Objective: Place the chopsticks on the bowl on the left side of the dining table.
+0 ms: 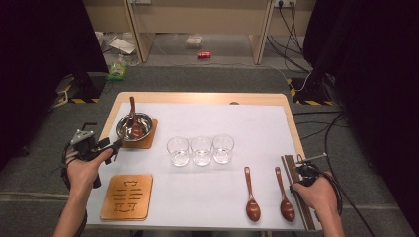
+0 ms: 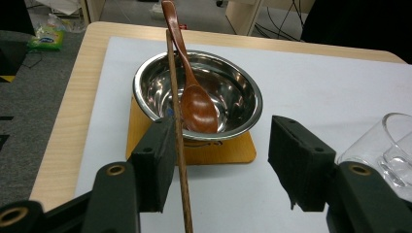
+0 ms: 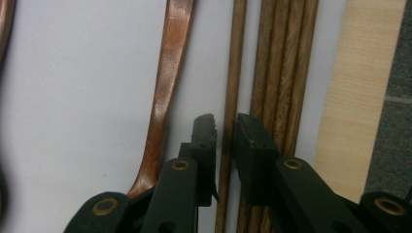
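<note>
The table (image 1: 291, 116) carries a white sheet; on it, at the far left, a steel bowl (image 2: 243, 97) stands on a wooden mat (image 2: 228, 151), with a spoon (image 2: 197, 104) inside. The left gripper (image 2: 221, 160) is just before the bowl, jaws wide and released; a chopstick (image 2: 177, 126) leans against its left pad and on the bowl rim. At the right edge, the right gripper (image 3: 224, 127) is clenched on one chopstick (image 3: 232, 73), apart from the bundle (image 3: 284, 63) beside it
</note>
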Action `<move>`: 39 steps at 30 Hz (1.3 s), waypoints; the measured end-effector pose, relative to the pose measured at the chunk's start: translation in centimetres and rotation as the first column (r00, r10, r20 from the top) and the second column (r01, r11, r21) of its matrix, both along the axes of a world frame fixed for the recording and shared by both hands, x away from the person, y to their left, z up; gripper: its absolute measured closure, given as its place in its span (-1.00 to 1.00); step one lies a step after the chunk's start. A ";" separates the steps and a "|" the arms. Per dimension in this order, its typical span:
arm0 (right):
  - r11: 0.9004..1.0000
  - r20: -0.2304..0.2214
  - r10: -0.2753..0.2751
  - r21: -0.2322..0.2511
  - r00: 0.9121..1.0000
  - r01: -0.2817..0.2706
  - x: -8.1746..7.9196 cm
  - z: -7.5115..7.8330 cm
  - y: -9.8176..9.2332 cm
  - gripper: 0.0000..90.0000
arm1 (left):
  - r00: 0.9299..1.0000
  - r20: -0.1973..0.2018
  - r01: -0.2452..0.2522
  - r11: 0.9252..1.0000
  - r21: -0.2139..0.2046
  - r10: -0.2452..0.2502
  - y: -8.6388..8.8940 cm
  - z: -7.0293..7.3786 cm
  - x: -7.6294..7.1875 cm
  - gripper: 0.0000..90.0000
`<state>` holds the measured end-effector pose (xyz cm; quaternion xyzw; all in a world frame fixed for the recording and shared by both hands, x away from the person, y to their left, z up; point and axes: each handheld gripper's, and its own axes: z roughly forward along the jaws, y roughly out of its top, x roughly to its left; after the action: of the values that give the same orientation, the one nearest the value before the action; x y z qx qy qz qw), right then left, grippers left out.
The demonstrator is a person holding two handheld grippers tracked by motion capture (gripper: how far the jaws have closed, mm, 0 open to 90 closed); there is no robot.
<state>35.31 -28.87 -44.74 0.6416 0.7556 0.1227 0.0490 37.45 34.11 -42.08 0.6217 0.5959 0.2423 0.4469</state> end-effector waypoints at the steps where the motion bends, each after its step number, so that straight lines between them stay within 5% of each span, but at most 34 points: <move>1: 1.000 -0.005 0.004 -0.004 1.000 -0.004 0.1 -0.1 0.2 0.74 | 1.000 -0.002 0.001 1.000 0.001 -0.001 0.0 0.0 0.0 -0.06; 24: 0.993 -0.146 0.025 -0.110 0.989 -0.041 1.6 0.0 1.6 0.86 | 1.000 -0.004 -0.007 1.000 0.007 0.007 0.0 0.1 0.0 -0.06; 30: 0.993 -0.194 -0.013 -0.121 0.981 -0.011 2.3 0.0 2.0 0.90 | 1.000 -0.005 -0.005 1.000 0.004 0.005 0.0 0.0 0.0 -0.06; 39: 0.998 -0.150 -0.042 -0.062 0.988 0.033 3.1 0.4 1.3 0.91 | 1.000 -0.005 -0.001 1.000 -0.005 0.001 0.1 0.0 0.0 -0.06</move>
<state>38.38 -27.52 -44.32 0.6613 0.7483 0.0504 0.0131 37.40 34.20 -42.09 0.6208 0.5981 0.2394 0.4467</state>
